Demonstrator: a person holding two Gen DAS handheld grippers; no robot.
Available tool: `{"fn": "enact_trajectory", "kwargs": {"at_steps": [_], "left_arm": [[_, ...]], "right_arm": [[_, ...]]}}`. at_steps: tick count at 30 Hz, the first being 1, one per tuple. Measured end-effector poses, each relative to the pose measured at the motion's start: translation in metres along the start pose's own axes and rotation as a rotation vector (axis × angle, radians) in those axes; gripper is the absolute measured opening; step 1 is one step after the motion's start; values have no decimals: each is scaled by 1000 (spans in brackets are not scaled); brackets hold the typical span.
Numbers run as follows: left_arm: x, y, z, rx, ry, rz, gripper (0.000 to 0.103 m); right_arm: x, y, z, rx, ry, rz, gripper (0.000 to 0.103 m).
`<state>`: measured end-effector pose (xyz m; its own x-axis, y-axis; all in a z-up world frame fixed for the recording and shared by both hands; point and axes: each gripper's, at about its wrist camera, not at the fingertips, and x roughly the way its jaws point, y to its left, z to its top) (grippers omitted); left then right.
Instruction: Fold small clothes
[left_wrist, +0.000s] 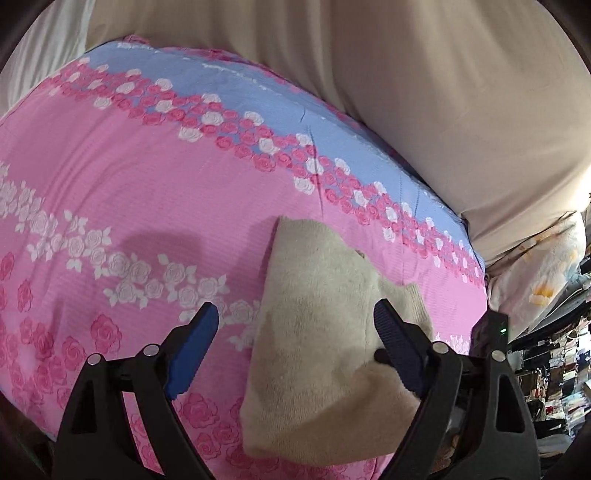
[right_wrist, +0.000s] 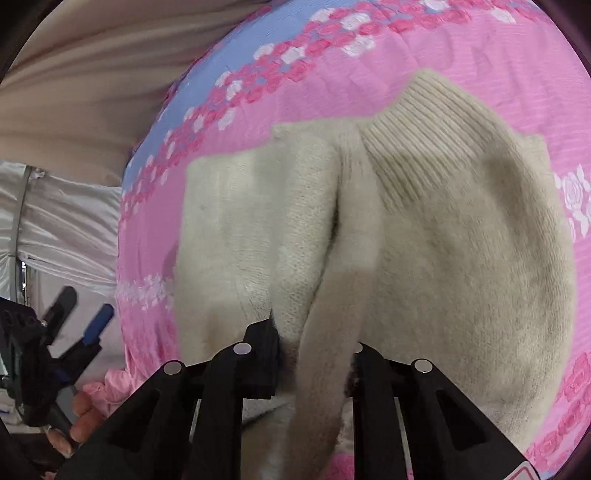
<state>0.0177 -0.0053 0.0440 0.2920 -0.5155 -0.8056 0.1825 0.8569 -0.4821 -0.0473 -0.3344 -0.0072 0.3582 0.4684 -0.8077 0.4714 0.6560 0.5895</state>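
A small cream knitted sweater (right_wrist: 443, 229) lies on a pink rose-print bed cover (right_wrist: 325, 81); its ribbed hem points away. It also shows in the left wrist view (left_wrist: 317, 325). My right gripper (right_wrist: 314, 343) is shut on a fold of the sweater that bunches between its black fingers. My left gripper (left_wrist: 295, 314) is open, its blue-padded fingers (left_wrist: 195, 343) spread above the sweater's near part, holding nothing. In the right wrist view the left gripper (right_wrist: 81, 314) shows at the left, off the bed's edge, held by a hand.
A beige curtain or sheet (left_wrist: 424, 92) hangs behind the bed. A floral pillow (left_wrist: 543, 266) and cluttered shelves (left_wrist: 554, 369) are at the right. White plastic sheeting (right_wrist: 62, 229) is beside the bed.
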Motion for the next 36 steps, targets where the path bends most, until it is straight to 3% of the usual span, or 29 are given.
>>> {"fn": "enact_trajectory", "kwargs": {"at_steps": [3,6,8,10,12,13,14,16,17,20,24,25,26,27,28,30,32,34,36], "left_arm": [[-1,-3,-1,-2,-5,-11,84],[2,-12,-2,24,-3,-15,85],[7,-15,-5,28,15,-14,85],[15,-18,-10,23,48,-14,85],[19,-23,-13,33,67,-11,85],[20,-27,-14,48,70,-12,85],[20,-29,-15,58,69,-12,85],[26,-32,-17,67,85,-4,85],[29,-32,-18,67,100,-2,85],[38,-34,-26,95,168,-13,85],[46,-30,-38,116,234,-11,85],[48,-28,-40,104,245,-7,85],[50,-27,-40,94,250,-7,85],[51,-28,-40,90,251,-5,85],[51,-30,-40,95,245,-3,85],[45,-38,-40,127,225,-11,85],[41,-45,-40,158,207,-15,85],[42,-48,-42,171,208,-21,86],[47,-48,-43,163,226,-22,86]], "right_arm": [[-46,7,4,-10,-99,96,13],[-70,-13,3,-31,-158,25,14],[-55,-47,0,-30,-102,-29,22],[-33,-83,-5,58,-16,-85,26],[-43,-97,-13,137,-60,18,26],[-53,-96,-17,148,-94,52,35],[-62,-93,-21,146,-120,71,51],[-75,-90,-29,136,-143,95,67],[-76,-88,-33,127,-128,102,68],[-67,-84,-40,104,-63,76,68],[-44,-79,-53,128,-22,117,68],[-39,-76,-53,121,-23,115,61],[-33,-65,-49,84,-22,97,29],[-33,-55,-46,44,-33,61,21],[-42,-48,-47,19,-53,57,21],[-72,-33,-41,-3,-142,137,19],[-94,-32,-40,-21,-196,143,18],[-102,-41,-41,-43,-207,70,19],[-86,-66,-45,-48,-144,-62,26]]}}
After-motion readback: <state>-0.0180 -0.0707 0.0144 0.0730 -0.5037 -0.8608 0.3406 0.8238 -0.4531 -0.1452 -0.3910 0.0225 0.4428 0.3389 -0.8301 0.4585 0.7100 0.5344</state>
